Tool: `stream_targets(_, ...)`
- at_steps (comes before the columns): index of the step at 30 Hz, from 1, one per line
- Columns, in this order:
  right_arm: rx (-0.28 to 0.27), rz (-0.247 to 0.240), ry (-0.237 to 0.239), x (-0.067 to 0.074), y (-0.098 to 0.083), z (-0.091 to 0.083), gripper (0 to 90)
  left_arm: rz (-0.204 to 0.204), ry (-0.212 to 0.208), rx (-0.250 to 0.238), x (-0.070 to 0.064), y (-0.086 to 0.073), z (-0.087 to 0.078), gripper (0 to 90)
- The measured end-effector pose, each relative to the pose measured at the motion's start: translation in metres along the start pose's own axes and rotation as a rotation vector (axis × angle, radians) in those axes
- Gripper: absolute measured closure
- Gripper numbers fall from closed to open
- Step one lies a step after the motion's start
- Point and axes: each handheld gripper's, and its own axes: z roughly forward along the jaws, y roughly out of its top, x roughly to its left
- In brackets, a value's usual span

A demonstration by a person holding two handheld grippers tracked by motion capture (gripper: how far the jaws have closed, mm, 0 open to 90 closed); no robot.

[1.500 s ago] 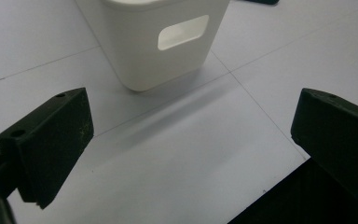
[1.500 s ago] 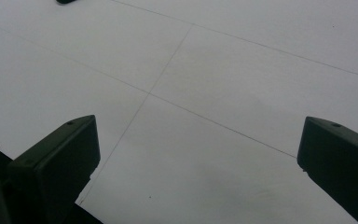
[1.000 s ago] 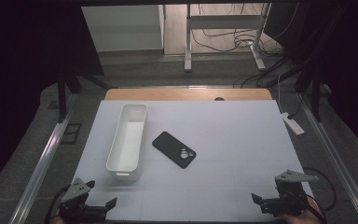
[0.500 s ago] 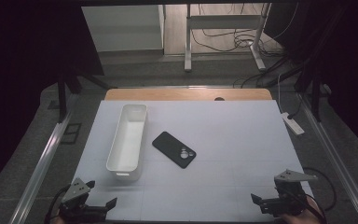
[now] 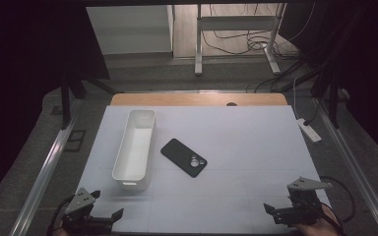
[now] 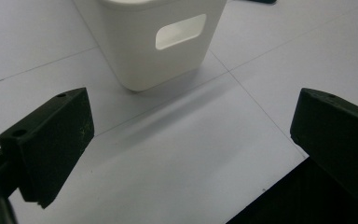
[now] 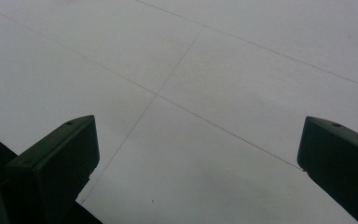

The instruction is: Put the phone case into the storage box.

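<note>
Near the tabletop's front corners, left tool (image 5: 112,219) and right tool (image 5: 270,210) rest with jaws spread wide, empty. White bin (image 5: 135,147) lies beside black phone (image 5: 183,157) toward the left edge. No legible markings.

This looks like a lab or test room. A white gridded sheet covers the surface (image 5: 256,147) mid-frame, metal rails (image 5: 44,172) run along both sides, dark curtains hang at the edges, and loose cables (image 5: 236,39) lie on the floor at the top.
</note>
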Motion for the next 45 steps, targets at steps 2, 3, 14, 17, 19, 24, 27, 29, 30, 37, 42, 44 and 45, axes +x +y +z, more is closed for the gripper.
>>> stream_targets(2,-0.003,-0.005,0.005,0.000,0.001,0.001,0.0,0.000,0.000,0.001,0.000,0.000,0.000,0.3)
stream_targets(3,-0.005,-0.006,0.006,0.000,0.002,0.001,0.0,0.000,0.001,0.001,0.000,0.000,0.000,0.3)
stream_targets(14,-0.001,-0.039,0.031,0.001,0.012,0.010,0.0,-0.001,-0.001,0.000,0.000,0.000,0.000,0.4)
stream_targets(17,-0.017,-0.041,0.065,0.000,0.015,0.012,0.0,-0.001,-0.002,0.000,0.000,0.000,0.000,0.4)
stream_targets(19,-0.033,-0.056,0.080,0.001,0.017,0.013,0.0,-0.002,-0.002,0.000,0.000,0.000,0.000,0.4)
stream_targets(24,-0.032,-0.074,0.085,0.002,0.022,0.017,0.0,-0.008,-0.004,-0.003,0.001,0.000,0.000,0.4)
stream_targets(27,-0.036,-0.078,0.087,0.002,0.023,0.018,0.0,-0.010,-0.005,-0.004,0.001,0.000,0.000,0.3)
stream_targets(29,-0.037,-0.075,0.089,0.002,0.026,0.019,0.0,-0.011,-0.005,-0.005,0.001,0.000,0.000,0.3)
stream_targets(30,-0.035,-0.077,0.087,0.002,0.027,0.019,0.0,-0.010,-0.006,-0.006,0.001,0.000,0.000,0.3)
stream_targets(37,-0.031,-0.081,0.089,0.002,0.034,0.022,0.0,-0.007,-0.008,-0.004,0.001,0.000,0.000,0.4)
stream_targets(42,-0.026,-0.101,0.093,0.004,0.040,0.026,0.0,0.000,-0.007,-0.002,0.000,0.000,0.000,0.4)
stream_targets(44,-0.023,-0.112,0.088,0.004,0.042,0.027,0.0,0.003,-0.008,-0.001,0.000,0.000,0.000,0.4)
stream_targets(45,-0.023,-0.115,0.087,0.005,0.043,0.028,0.0,0.002,-0.009,-0.001,0.000,0.000,0.000,0.4)
